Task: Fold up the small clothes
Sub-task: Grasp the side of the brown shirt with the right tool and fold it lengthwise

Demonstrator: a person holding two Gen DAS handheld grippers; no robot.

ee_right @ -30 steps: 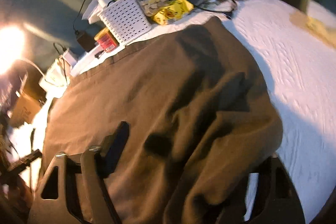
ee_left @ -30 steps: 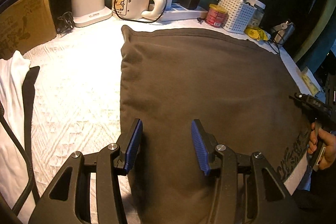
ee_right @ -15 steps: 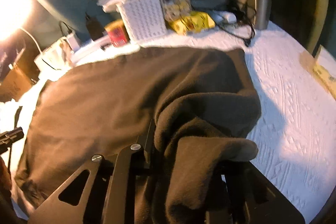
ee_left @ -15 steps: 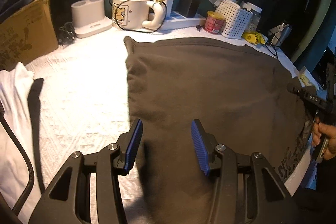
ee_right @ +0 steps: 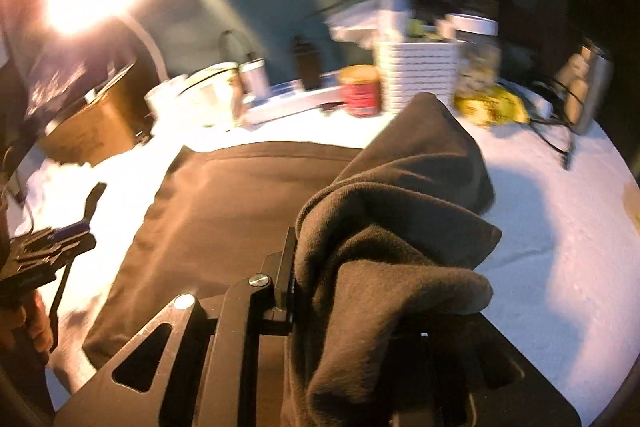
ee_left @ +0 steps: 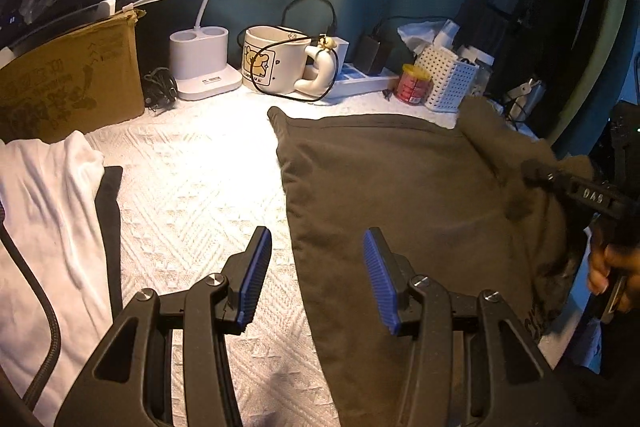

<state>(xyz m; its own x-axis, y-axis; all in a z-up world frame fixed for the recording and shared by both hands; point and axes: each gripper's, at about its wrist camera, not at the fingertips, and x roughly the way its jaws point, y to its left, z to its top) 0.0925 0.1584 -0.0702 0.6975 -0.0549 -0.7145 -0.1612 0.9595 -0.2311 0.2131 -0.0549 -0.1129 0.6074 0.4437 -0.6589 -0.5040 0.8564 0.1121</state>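
A brown garment [ee_left: 400, 187] lies spread on the white textured cover [ee_left: 192, 195]. In the left wrist view my left gripper [ee_left: 316, 275] hovers open over the garment's left edge, nothing between its blue pads [ee_left: 256, 267]. At that view's right edge my right gripper [ee_left: 576, 191] holds up the garment's right side. In the right wrist view my right gripper [ee_right: 340, 279] is shut on a thick bunch of the brown garment [ee_right: 392, 251], which drapes over and hides one finger. The left gripper [ee_right: 52, 247] shows at that view's far left.
A white garment [ee_left: 40, 207] lies at the left. Along the back stand a cardboard box [ee_left: 68, 79], a white lamp base [ee_left: 200, 63], a mug [ee_left: 276, 61] with a cable, a power strip [ee_left: 360, 77], a red tin [ee_left: 414, 85] and a white basket [ee_left: 450, 79]. A metal flask [ee_right: 592, 87] stands far right.
My right gripper shut on the garment's right edge and lifted it up and leftward over the cloth. My left gripper drew back and rose a little, staying open.
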